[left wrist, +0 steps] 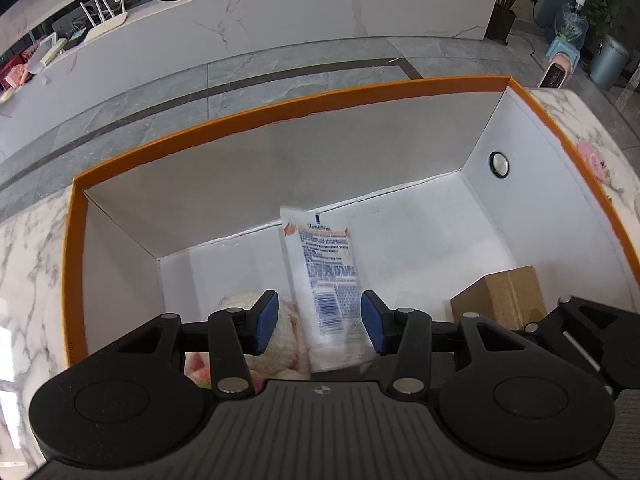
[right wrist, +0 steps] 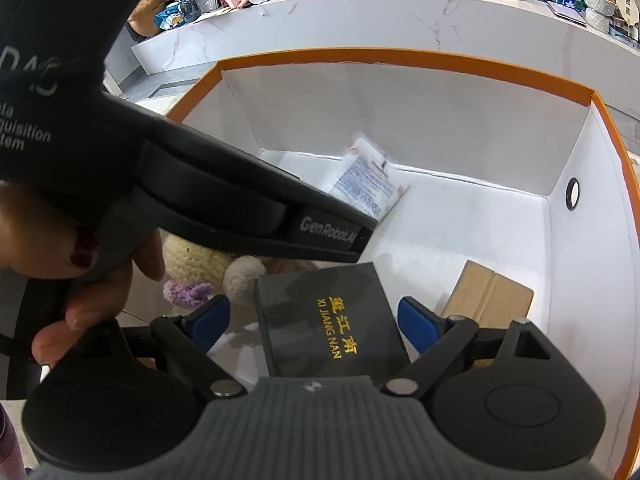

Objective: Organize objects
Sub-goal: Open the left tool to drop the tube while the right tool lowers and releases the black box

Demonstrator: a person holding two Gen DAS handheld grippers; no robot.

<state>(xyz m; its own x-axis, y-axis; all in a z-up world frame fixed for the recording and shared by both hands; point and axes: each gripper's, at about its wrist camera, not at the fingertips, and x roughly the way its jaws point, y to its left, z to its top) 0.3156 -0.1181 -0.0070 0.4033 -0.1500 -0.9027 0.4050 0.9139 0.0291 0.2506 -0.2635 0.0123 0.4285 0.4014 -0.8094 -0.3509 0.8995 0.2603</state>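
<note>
Orange-rimmed box on marble: Vaseline tube btwn spread left tool pads, untouched; right tool spread too.

Both wrist views close above, looking down into the orange-rimmed box, sharing its white interior, counter behind

Bright even indoor light, soft shadows inside white box, motion-blurred tube, strong fisheye edge bending
</note>
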